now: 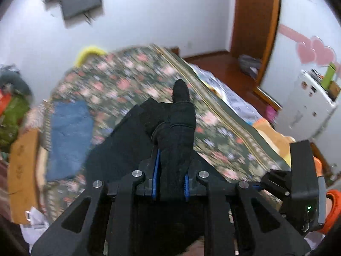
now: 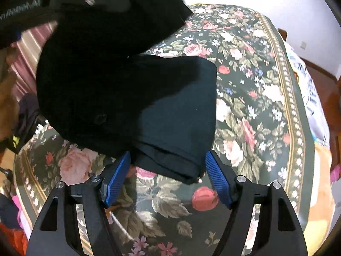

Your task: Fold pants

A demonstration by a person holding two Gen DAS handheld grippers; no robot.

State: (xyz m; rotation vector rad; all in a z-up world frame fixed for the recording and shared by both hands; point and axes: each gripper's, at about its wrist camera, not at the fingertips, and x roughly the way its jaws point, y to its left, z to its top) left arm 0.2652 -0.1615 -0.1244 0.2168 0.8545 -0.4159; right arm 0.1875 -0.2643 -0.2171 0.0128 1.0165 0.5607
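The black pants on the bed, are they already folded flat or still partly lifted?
Partly lifted. The left gripper is shut on a bunch of the black pants; the lower part lies doubled on the floral bedspread.

Left gripper (image 1: 170,170) pitched downward, jaws nearly closed, blue pads (image 1: 157,166) clamped on a bunched fold of the black pants (image 1: 177,128) sticking up between them. Right gripper (image 2: 168,177) also angled down, jaws wide apart, blue pads (image 2: 219,181) flanking the pants' folded edge, no pad pressing it.
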